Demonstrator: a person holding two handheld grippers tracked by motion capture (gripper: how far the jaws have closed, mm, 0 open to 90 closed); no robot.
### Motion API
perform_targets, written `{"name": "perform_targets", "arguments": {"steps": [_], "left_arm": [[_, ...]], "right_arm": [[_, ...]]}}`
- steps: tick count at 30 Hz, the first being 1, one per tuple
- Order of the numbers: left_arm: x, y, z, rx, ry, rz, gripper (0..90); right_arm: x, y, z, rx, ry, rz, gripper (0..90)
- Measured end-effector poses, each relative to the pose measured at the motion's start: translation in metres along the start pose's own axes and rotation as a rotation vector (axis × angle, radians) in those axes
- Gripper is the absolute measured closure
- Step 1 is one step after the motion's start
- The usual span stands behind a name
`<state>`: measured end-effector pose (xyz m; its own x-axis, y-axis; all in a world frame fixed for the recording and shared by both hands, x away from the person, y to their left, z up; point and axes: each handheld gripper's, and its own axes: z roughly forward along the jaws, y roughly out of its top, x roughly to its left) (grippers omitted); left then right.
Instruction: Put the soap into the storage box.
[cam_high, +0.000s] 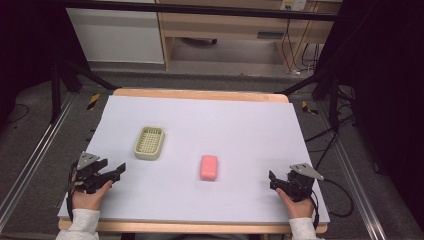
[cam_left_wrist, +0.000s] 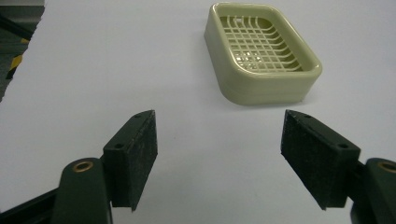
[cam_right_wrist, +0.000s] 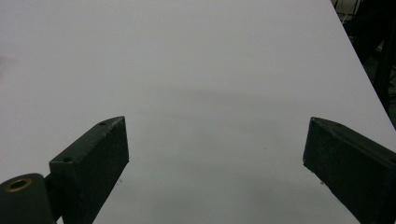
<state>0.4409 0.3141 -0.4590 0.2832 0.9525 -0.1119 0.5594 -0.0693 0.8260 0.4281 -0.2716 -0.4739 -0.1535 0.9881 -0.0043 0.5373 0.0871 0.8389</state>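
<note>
Two things lie on the white tabletop (cam_high: 240, 125): a pale green soap dish (cam_high: 149, 142) toward the left edge and a pink soap bar (cam_high: 209, 167) near the middle, well apart. Both grippers rest at the near corners, left gripper (cam_high: 116, 172) and right gripper (cam_high: 272, 181), fingers apart and empty. Likely next: close squarely across the bar's narrow sides, since soap slips.
</note>
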Motion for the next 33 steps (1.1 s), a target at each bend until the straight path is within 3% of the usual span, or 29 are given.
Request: {"name": "perform_targets", "arguments": {"steps": [8, 33], "left_arm": [[-0.006, 0.001, -0.002, -0.007, -0.018, -0.001, 27.4], [-0.044, 0.006, 0.002, 0.009, -0.081, 0.073, 28.0]], "right_arm": [[0.001, 0.0, -0.001, -0.001, 0.0, -0.016, 6.9], [0.004, 0.0, -0.002, -0.01, -0.001, -0.022, 6.5]]}}
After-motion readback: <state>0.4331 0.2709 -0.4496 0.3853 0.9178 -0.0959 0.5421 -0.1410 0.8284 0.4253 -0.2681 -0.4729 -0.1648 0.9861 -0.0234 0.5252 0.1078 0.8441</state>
